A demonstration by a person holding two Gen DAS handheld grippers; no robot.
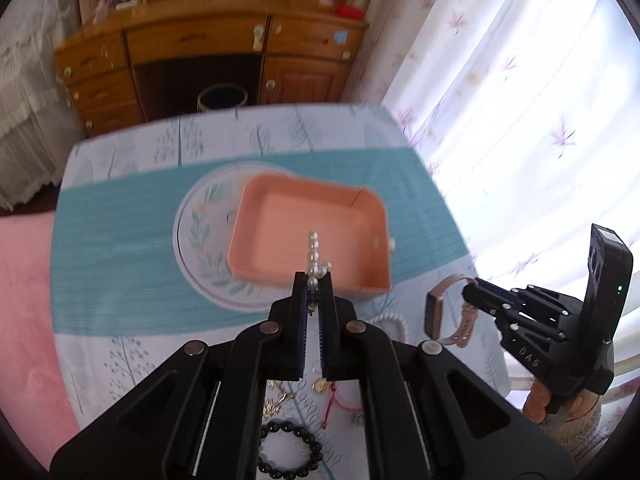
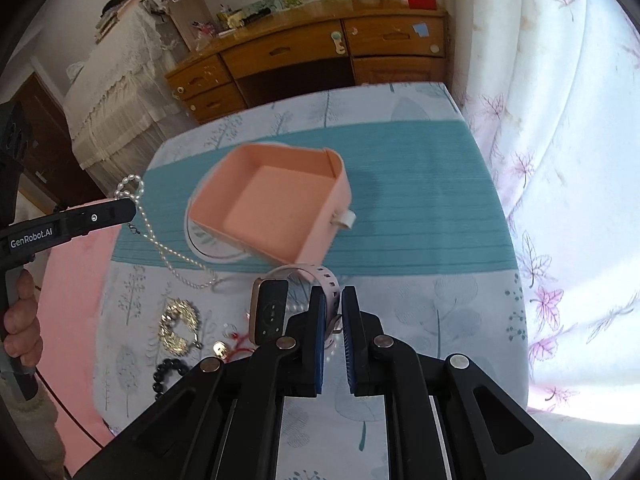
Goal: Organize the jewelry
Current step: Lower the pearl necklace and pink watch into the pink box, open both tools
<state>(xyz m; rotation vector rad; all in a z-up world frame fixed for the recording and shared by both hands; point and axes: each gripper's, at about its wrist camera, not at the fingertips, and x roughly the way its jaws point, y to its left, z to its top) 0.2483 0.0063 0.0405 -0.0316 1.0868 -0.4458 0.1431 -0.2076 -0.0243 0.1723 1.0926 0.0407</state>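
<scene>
Pearl necklace (image 2: 168, 256) pinched in left gripper (image 1: 313, 280), lifted near pink tray (image 1: 308, 232); tail trailed onto table (image 2: 420, 312). Watch (image 2: 272, 312) strap clamped by right gripper (image 2: 333, 300), just near tray.

Black tool (image 2: 333, 300), blue pads (image 2: 319, 320), silver screws

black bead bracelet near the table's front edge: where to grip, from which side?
Judging by its pose, take the black bead bracelet across one arc of its ring, one finger inside the loop and one outside, coming straight down. It lies flat on the tablecloth, so a side approach would find only beads to push.
</scene>
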